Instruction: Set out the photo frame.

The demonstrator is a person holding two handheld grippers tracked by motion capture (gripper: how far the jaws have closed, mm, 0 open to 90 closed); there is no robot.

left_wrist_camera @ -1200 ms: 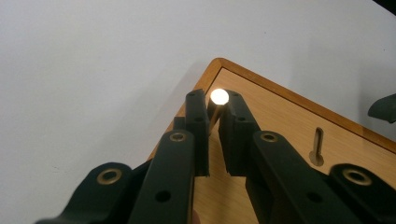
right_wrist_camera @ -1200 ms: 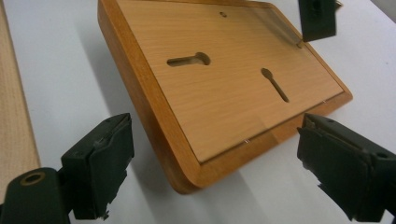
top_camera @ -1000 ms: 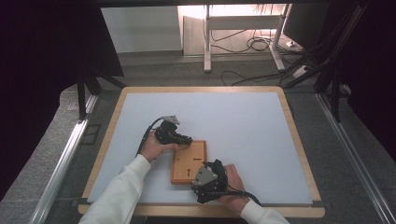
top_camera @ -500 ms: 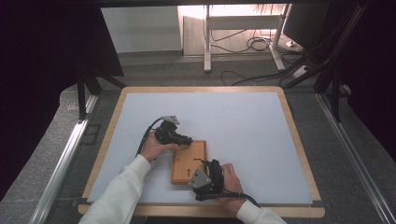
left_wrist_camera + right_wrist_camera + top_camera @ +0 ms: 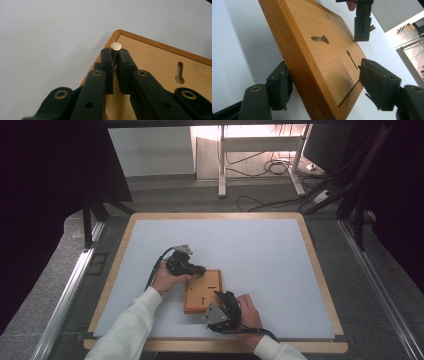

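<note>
- A wooden board lies flat on the pale sheet of the table, toward the near edge and left of the middle; two keyhole slots are cut into its upper face.
- The left tongs sit at the board's far left corner, held by the left hand.
- In the left gripper view, those tongs are drawn almost together on a small brass pin whose round head stands just above the fingertips, right at the board's raised rim.
- The right tongs reach onto the board's near right part, with the right hand behind them.
- In the right gripper view, the right tongs stand wide apart, straddling the board's near edge: one finger beside the outer rim, the other over the recessed face. Whether either one touches the wood cannot be told.
</note>
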